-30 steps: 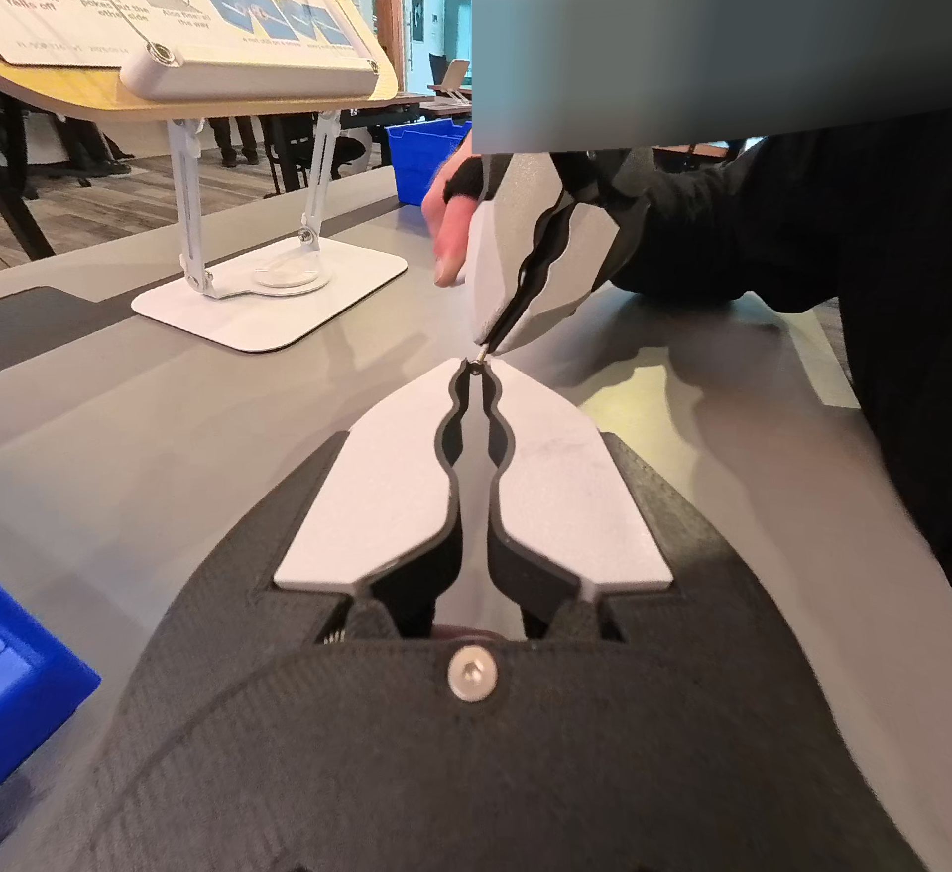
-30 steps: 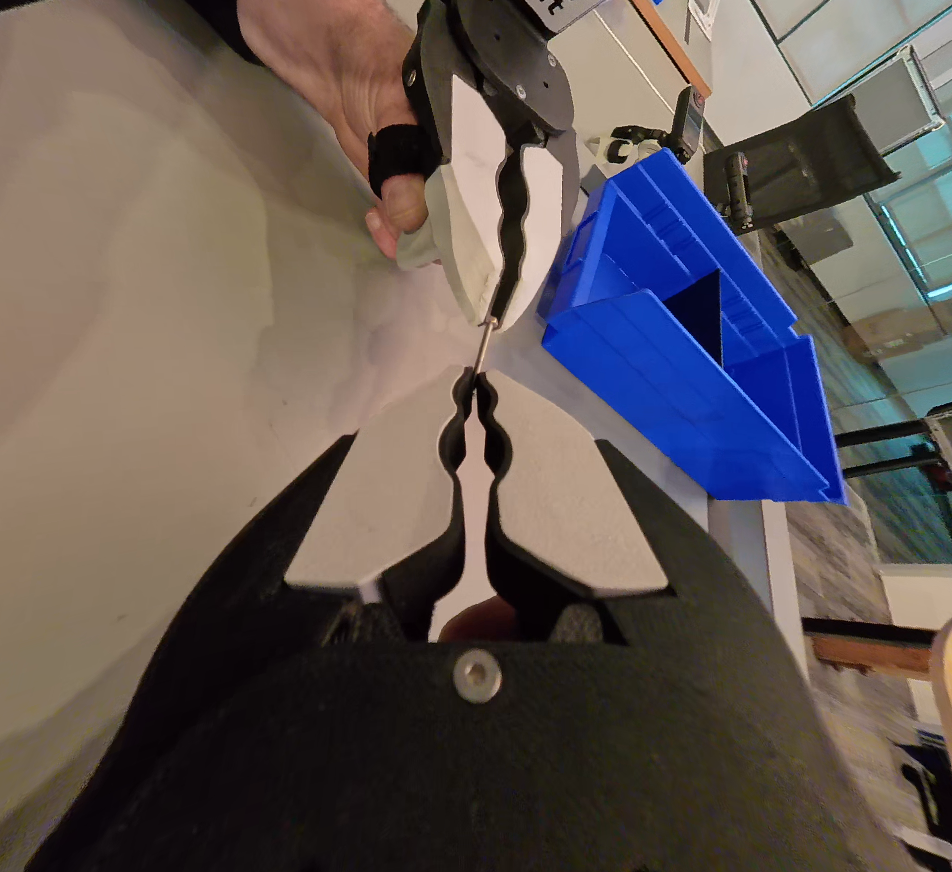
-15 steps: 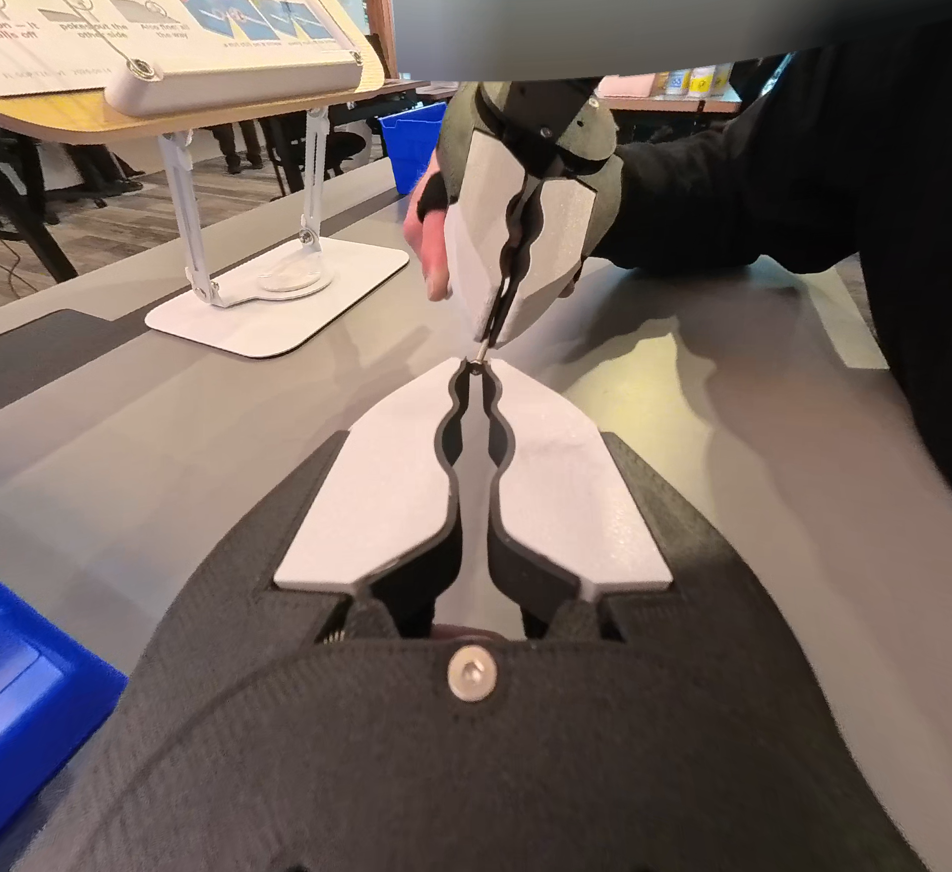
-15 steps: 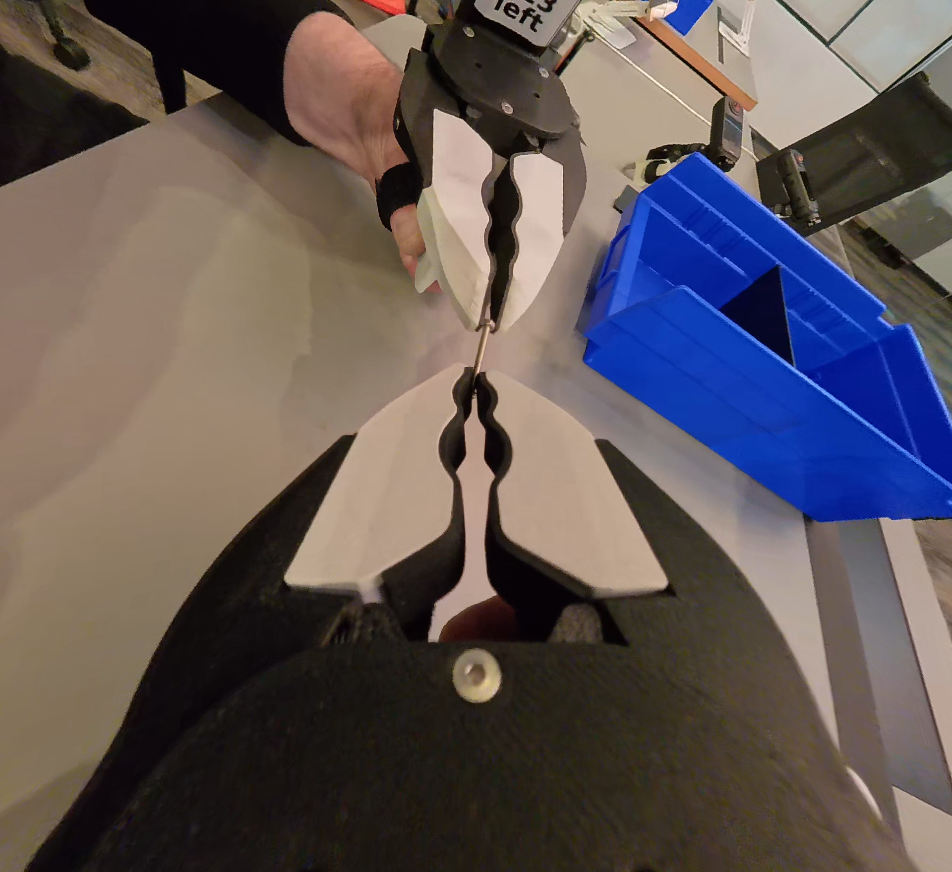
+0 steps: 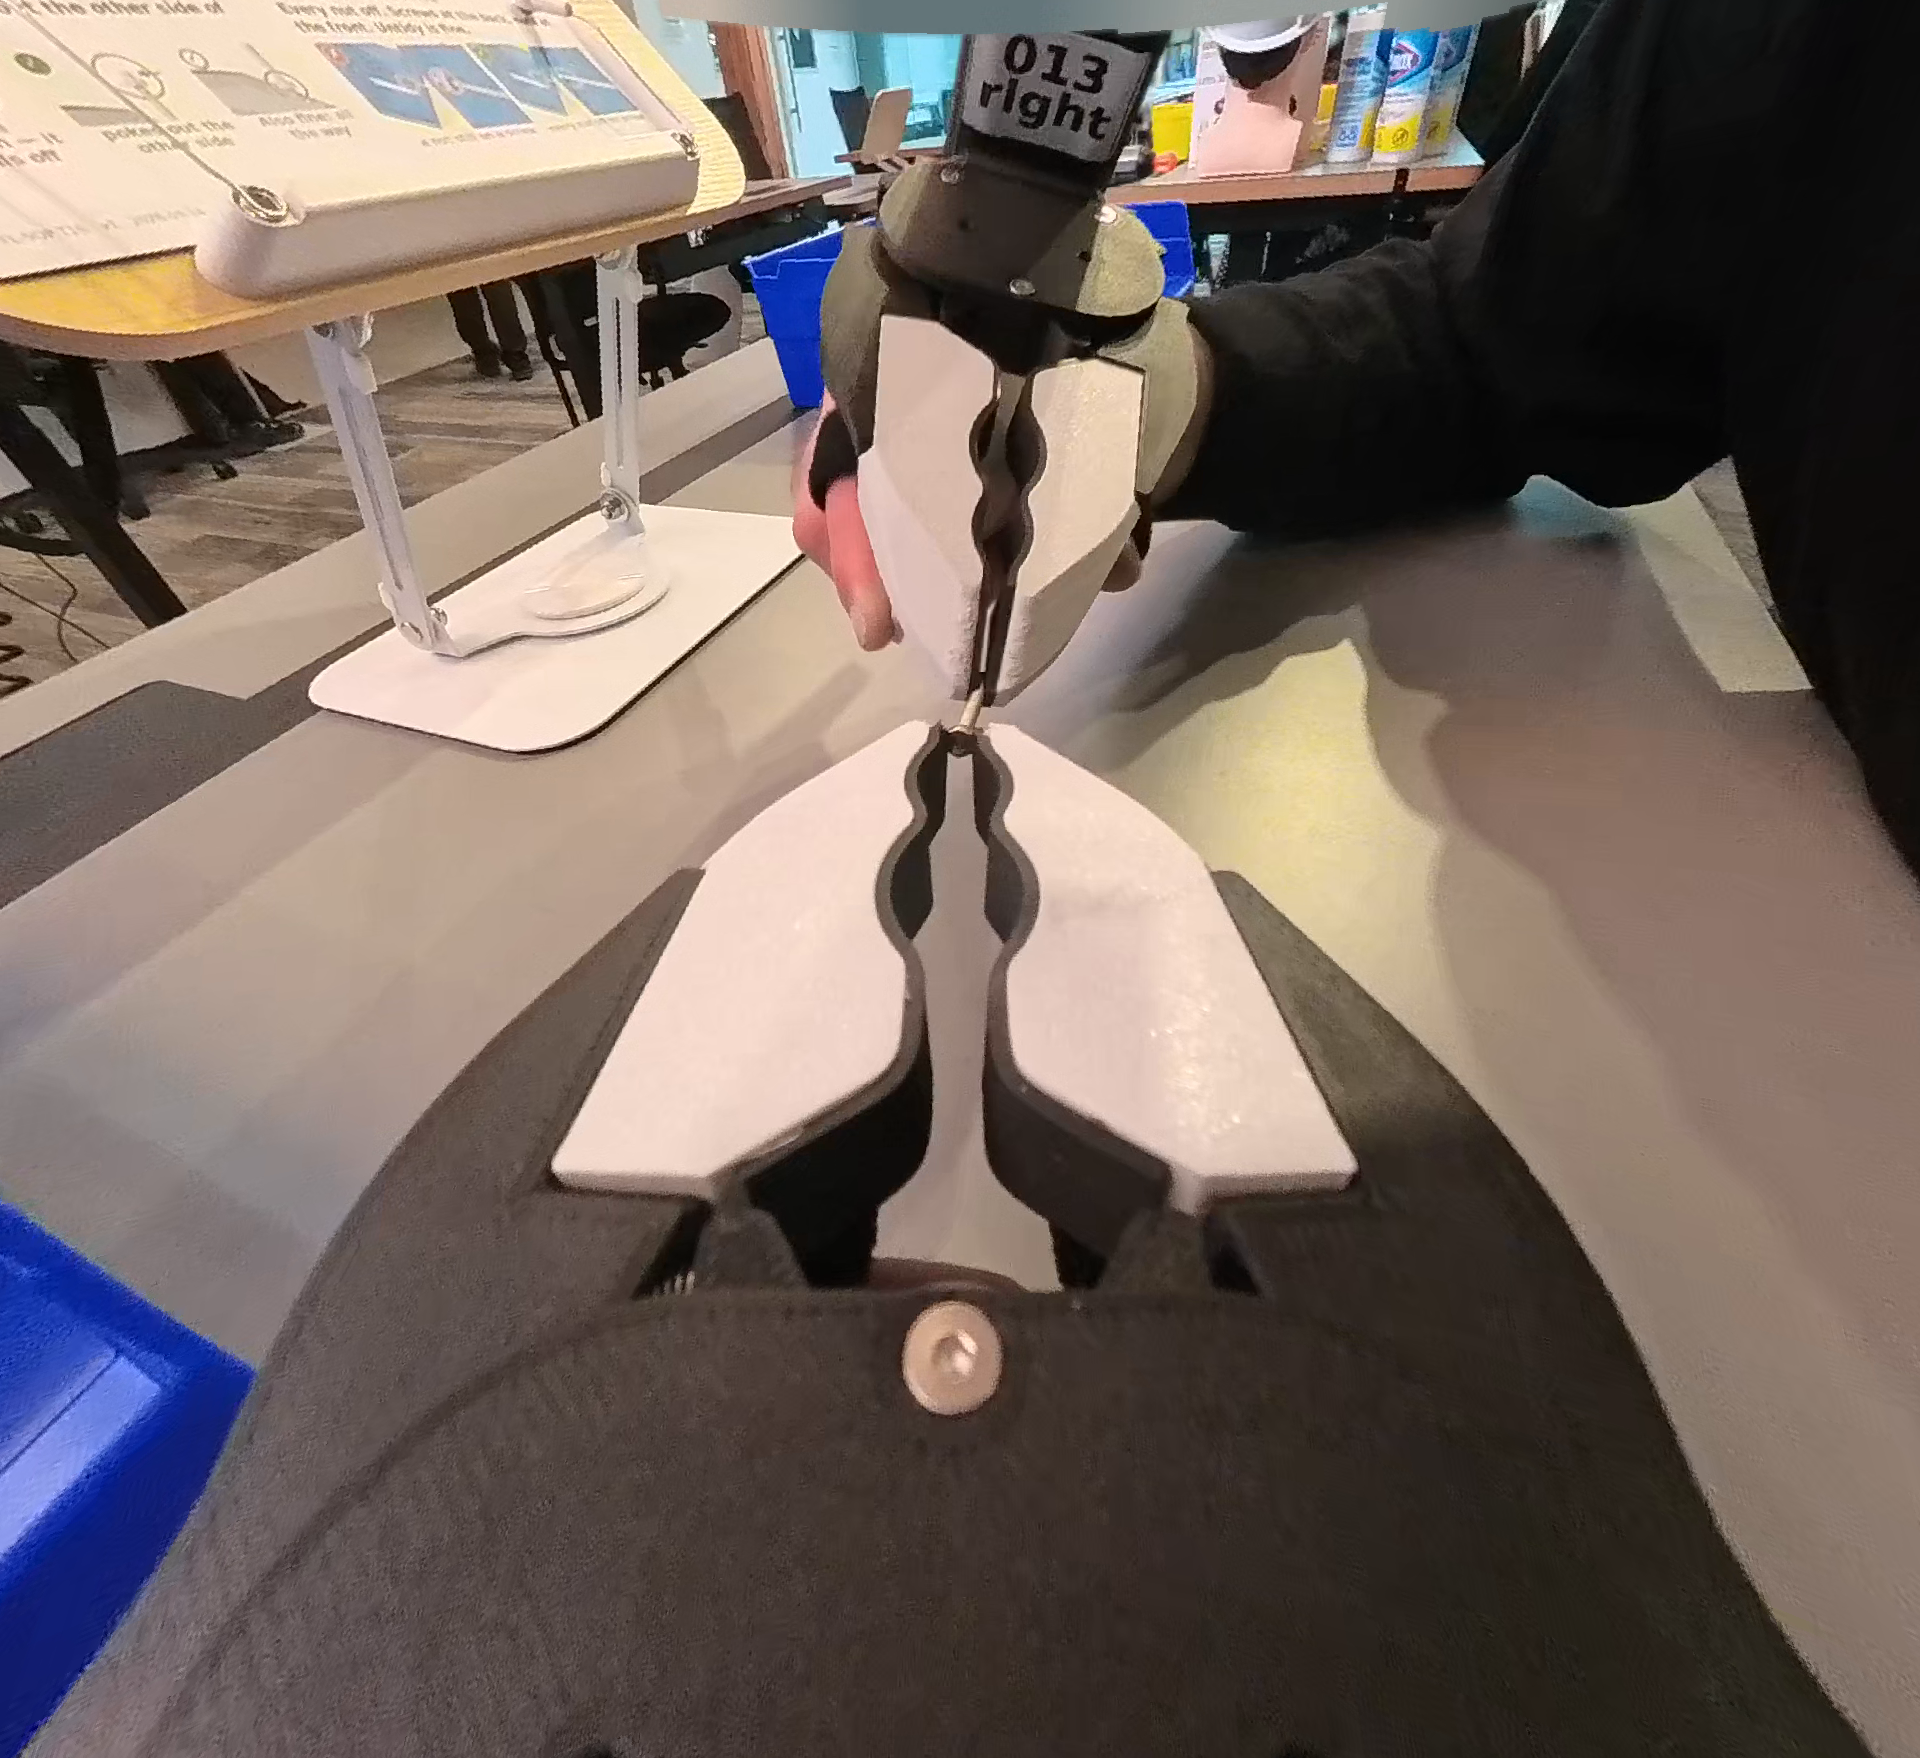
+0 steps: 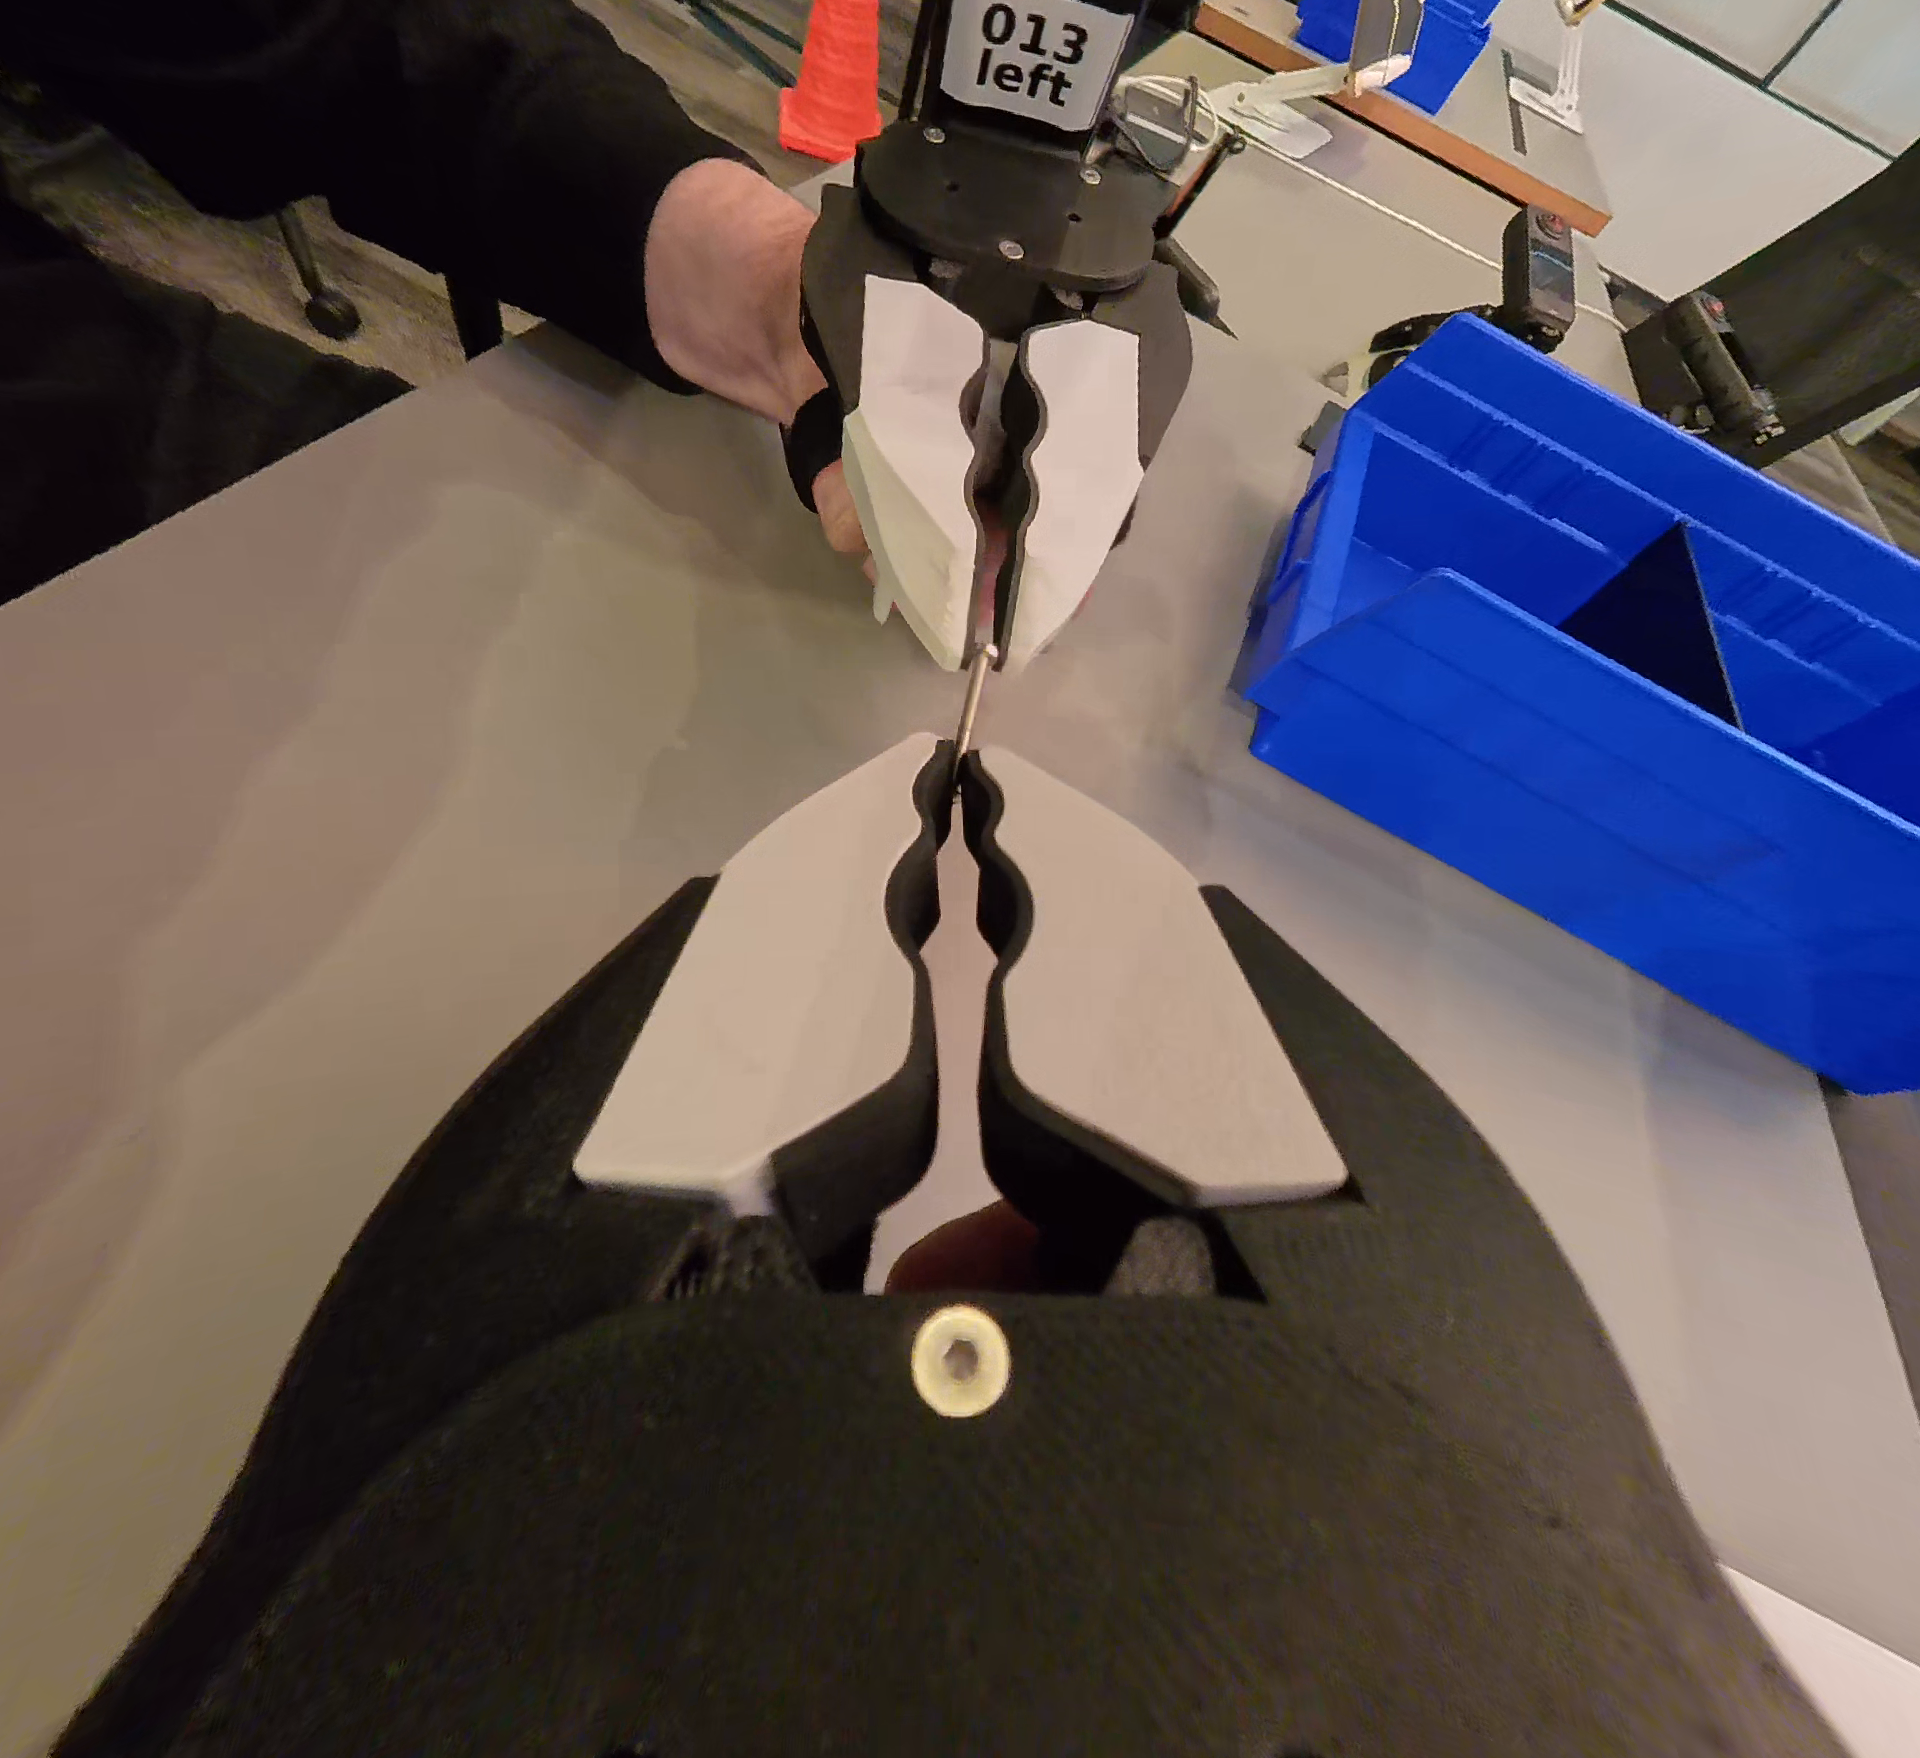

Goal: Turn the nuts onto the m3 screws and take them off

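Screw (image 6: 968, 709), frame centre, above grey table (image 6: 416, 773): thin shaft bridging two opposed gripper tips. Right gripper (image 6: 954, 766) pinches near end; left gripper (image 6: 987, 659) clamps far end, pointing down. Nut (image 5: 962, 740) at left tips. Blue bin (image 6: 1558, 825) right.

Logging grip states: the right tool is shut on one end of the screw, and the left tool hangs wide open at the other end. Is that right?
Not quite. The left tool is not open: it is shut on the other end of the screw, as the right wrist view shows. The right tool is indeed shut on its end.
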The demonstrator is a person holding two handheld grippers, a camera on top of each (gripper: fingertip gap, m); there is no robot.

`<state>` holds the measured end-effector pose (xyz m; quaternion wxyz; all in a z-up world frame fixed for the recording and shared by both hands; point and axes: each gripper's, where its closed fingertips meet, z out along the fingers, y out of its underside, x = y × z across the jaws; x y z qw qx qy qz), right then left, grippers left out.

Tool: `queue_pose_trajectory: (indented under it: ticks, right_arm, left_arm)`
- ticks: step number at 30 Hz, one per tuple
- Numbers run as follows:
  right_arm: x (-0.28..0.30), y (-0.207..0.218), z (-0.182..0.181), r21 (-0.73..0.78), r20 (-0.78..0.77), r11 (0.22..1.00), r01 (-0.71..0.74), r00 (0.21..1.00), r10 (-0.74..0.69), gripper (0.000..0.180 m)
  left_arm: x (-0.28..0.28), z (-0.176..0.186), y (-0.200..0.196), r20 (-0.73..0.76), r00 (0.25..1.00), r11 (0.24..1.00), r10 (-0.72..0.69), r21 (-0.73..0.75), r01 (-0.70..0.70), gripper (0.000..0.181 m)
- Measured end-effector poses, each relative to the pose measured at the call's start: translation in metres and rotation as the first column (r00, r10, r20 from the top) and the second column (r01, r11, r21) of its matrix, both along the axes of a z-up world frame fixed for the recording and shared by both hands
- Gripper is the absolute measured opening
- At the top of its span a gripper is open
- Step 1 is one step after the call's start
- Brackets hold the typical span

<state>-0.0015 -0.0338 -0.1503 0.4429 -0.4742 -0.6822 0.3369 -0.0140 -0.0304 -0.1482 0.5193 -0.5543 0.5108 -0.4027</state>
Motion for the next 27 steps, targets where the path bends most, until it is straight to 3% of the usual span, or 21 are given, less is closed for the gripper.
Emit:
queue_pose_trajectory:
  ticks: [1, 27]
  right_arm:
    - [0.000, -0.001, 0.000, -0.012, -0.006, 1.000, -0.004, 1.000, 0.004, 0.002]
    - [0.000, -0.010, 0.000, -0.177, -0.042, 0.981, -0.082, 0.996, 0.076, 0.002]
  left_arm:
    - [0.000, 0.001, -0.001, 0.005, 1.000, 1.000, -0.004, 0.003, 0.004, 0.004]
    - [0.001, 0.004, -0.011, -0.004, 0.999, 0.994, -0.042, 0.103, 0.042, 0.004]
